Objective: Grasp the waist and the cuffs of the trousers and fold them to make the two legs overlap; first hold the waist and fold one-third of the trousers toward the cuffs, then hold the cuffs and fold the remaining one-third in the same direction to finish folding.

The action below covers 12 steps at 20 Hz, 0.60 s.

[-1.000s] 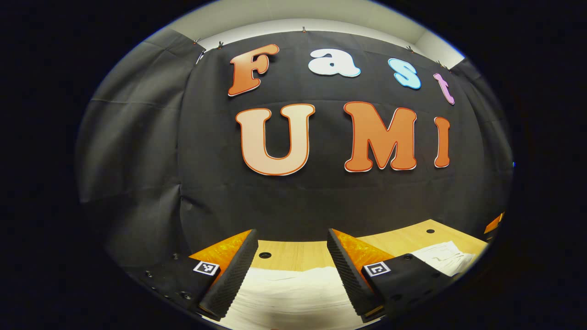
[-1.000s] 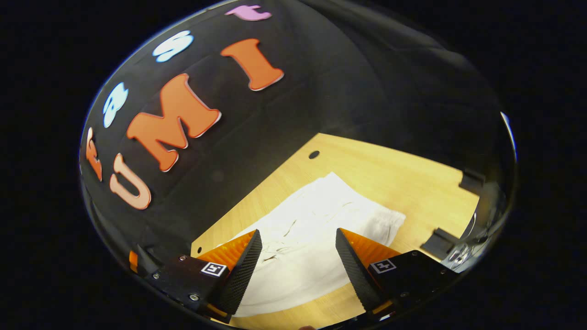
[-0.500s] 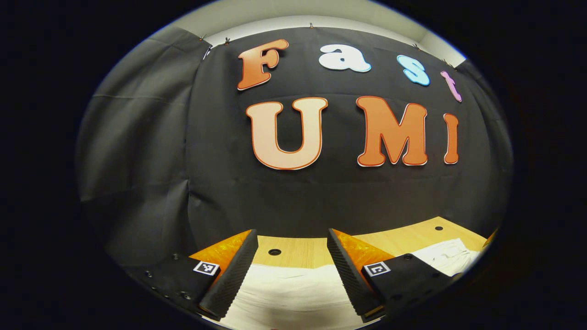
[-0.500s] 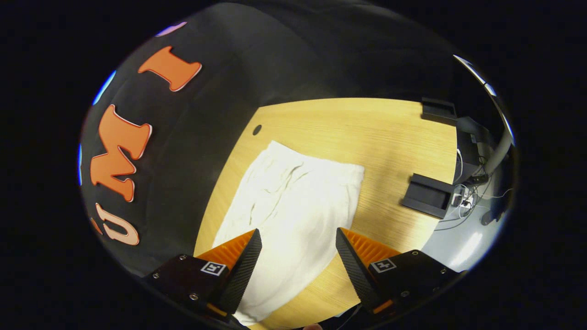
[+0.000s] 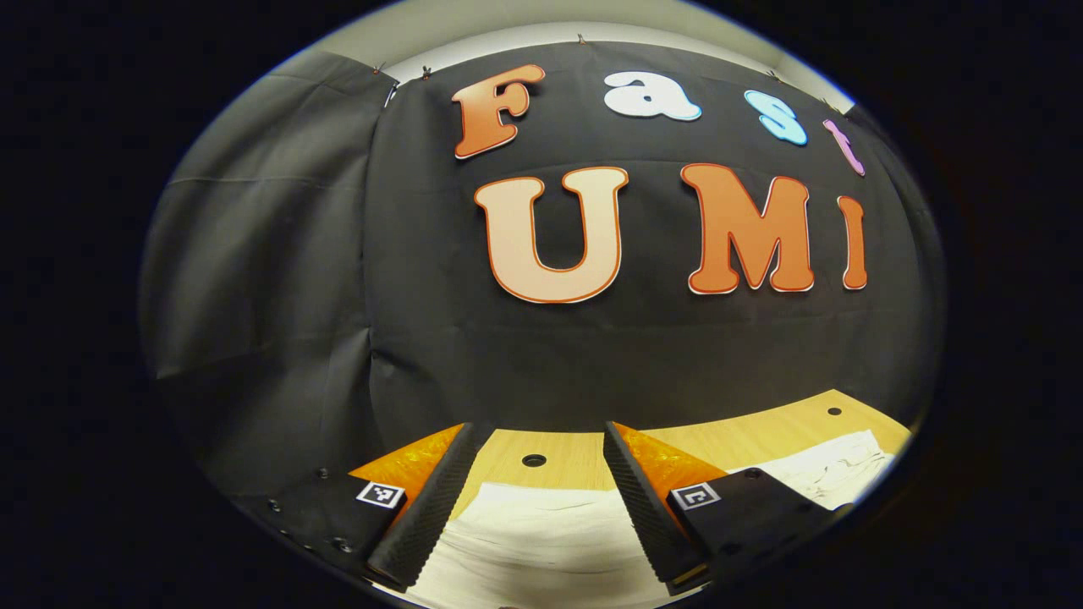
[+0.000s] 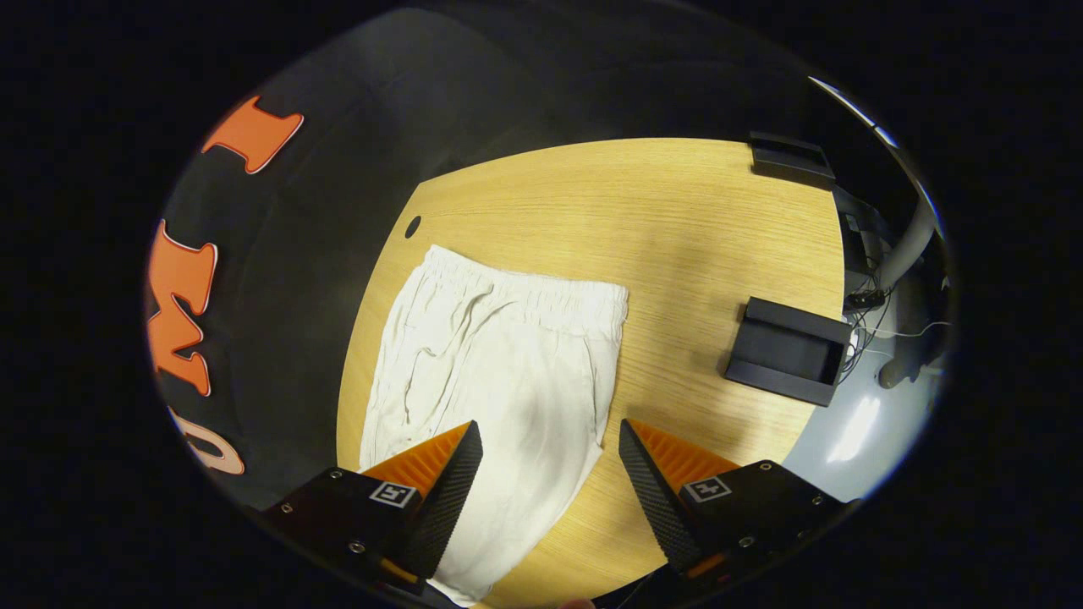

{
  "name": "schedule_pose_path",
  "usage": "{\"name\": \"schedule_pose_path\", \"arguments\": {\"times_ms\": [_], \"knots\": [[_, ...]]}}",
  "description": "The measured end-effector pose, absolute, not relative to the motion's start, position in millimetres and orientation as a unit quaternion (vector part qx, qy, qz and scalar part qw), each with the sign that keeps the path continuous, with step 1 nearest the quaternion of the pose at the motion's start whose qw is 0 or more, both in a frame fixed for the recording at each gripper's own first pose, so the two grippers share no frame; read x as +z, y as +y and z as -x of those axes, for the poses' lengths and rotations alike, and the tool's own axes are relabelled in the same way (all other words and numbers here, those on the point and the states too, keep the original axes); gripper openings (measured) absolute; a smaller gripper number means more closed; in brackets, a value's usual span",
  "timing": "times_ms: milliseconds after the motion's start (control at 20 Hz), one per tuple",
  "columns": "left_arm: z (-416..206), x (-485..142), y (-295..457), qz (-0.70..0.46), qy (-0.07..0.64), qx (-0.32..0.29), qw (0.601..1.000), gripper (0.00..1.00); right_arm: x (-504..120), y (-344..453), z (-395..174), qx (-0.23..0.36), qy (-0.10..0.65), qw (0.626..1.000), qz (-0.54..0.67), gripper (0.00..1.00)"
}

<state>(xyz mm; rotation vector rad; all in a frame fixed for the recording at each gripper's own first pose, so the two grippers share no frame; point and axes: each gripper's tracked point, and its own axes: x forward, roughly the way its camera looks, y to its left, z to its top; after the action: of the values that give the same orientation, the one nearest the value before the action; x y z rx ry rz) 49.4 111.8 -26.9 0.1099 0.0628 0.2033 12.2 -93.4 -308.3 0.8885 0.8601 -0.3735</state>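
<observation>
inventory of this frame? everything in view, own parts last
trousers: 1, white, flat on the table, waistband at the far end
table: 1, light wood, holes near its wall edge
black trays: 2, on the table's right edge, one nearer, one at the far corner
booth wall: black cloth, behind the table
cables: a few, past the table's right edge
left gripper: 1, open, over white cloth
right gripper: 1, open, above the trouser legs

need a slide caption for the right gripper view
Open right gripper poised above white trousers lying flat on the wooden table, waistband far from camera.
</observation>
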Motion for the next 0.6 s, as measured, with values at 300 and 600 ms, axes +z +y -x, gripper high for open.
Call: {"name": "schedule_pose_path", "arguments": {"times_ms": [300, 600], "knots": [[-55.4, -38.2, 126.2, -0.047, 0.042, 0.115, 0.991, 0.99, -326.9, -101.2, -18.4, -0.206, 0.410, 0.786, -0.415, 0.98], [-61.5, -43.5, 139.8, -0.044, 0.050, 0.127, 0.990, 0.99, -330.4, -95.1, -30.7, -0.204, 0.413, 0.784, -0.416, 0.98]]}}
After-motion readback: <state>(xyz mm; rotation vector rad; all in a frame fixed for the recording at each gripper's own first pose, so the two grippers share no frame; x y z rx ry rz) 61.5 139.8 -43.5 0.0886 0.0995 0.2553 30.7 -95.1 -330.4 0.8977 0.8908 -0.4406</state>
